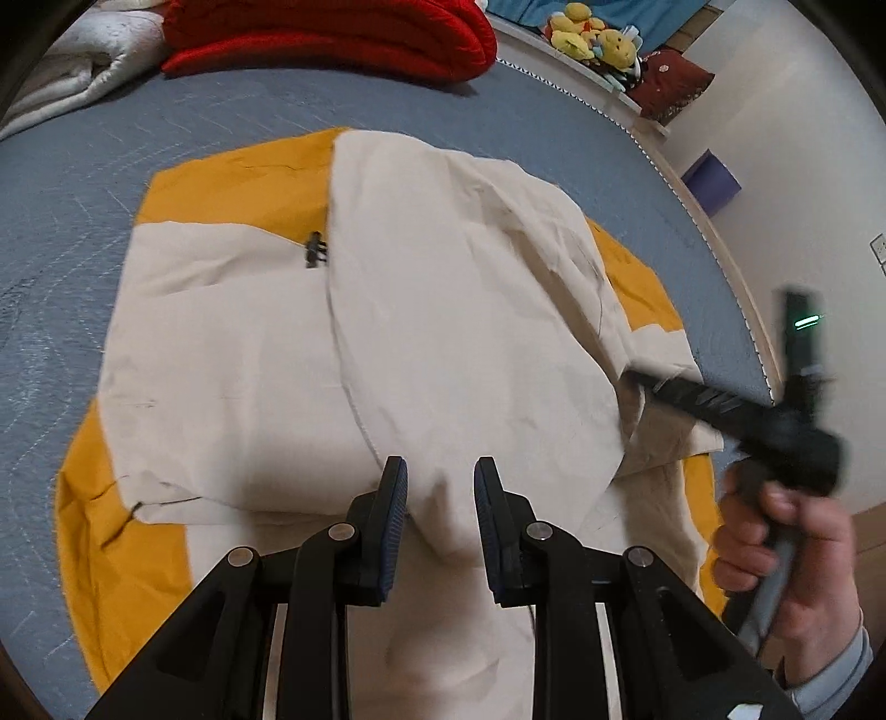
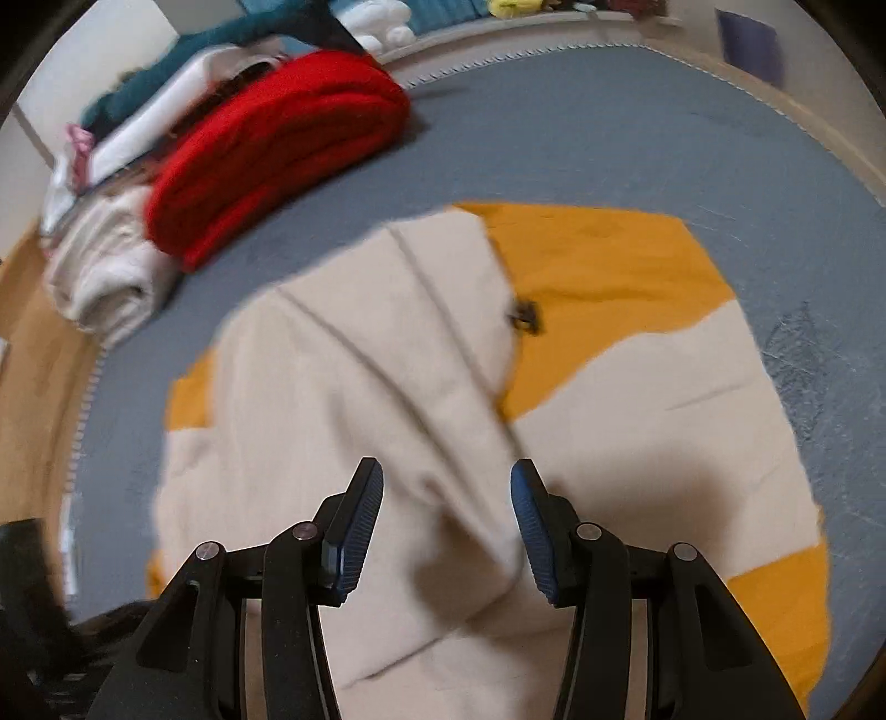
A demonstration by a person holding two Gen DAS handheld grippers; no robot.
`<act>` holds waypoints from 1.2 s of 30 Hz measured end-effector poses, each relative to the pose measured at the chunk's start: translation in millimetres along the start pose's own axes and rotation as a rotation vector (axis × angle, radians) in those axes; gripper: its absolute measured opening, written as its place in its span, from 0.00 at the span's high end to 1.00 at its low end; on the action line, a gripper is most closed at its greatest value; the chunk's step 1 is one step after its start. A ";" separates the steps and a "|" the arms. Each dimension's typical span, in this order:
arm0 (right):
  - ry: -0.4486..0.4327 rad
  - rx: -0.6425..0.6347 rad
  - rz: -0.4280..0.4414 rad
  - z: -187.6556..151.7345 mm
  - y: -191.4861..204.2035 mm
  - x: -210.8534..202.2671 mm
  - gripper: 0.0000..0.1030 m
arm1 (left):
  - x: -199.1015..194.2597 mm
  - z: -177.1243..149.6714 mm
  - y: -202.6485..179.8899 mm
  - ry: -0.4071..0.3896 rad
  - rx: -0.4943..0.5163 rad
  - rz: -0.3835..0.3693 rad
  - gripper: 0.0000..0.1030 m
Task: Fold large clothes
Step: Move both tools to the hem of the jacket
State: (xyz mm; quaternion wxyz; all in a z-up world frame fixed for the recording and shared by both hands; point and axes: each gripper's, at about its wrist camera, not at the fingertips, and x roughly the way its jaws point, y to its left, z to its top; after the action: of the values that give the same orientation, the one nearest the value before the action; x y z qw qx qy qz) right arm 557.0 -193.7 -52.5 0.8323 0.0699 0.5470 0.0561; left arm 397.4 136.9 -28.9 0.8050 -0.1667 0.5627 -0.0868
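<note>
A cream and yellow jacket (image 1: 443, 277) lies spread on the grey bed (image 1: 83, 221), with one cream panel folded over its middle. A black toggle (image 1: 314, 250) sits by the fold's edge. My left gripper (image 1: 441, 487) hovers over the near part of the jacket. Its jaws stand a little apart, with a soft bulge of cream cloth under the gap and the pads not pressing on it. In the right wrist view, my right gripper (image 2: 446, 493) is open wider above the jacket (image 2: 387, 360), and a fold ridge runs loose between its fingers. A hand (image 1: 786, 554) holds that gripper at the jacket's right edge.
A folded red blanket (image 1: 332, 39) and a rolled white quilt (image 1: 83, 72) lie at the bed's far side. Plush toys (image 1: 592, 36) sit on a ledge behind. The bed's trimmed edge (image 1: 720, 221) runs along the right, with a purple box (image 1: 711, 183) beyond it. Wooden floor (image 2: 33, 360) shows at the left.
</note>
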 end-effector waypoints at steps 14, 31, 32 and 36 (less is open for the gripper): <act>-0.327 -0.185 -0.063 0.1 15.2 -109.1 0.52 | -89.0 -22.1 9.1 -0.272 0.167 0.114 0.78; -0.627 -0.188 -0.171 -204.4 -57.1 -325.6 0.52 | -220.0 -231.0 30.9 -0.277 0.049 0.192 0.79; -0.622 -0.182 -0.170 -211.6 -67.3 -324.6 0.52 | -217.9 -241.8 36.8 -0.255 0.011 0.179 0.80; -0.558 -0.127 -0.223 -250.8 -103.8 -306.1 0.54 | -202.9 -251.5 49.5 -0.208 -0.095 0.166 0.88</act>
State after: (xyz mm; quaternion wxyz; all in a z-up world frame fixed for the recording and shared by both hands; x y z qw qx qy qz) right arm 207.5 -334.0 107.1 0.9541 -0.0303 0.2970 -0.0228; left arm 88.6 206.4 52.7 0.8546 -0.1658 0.4915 0.0246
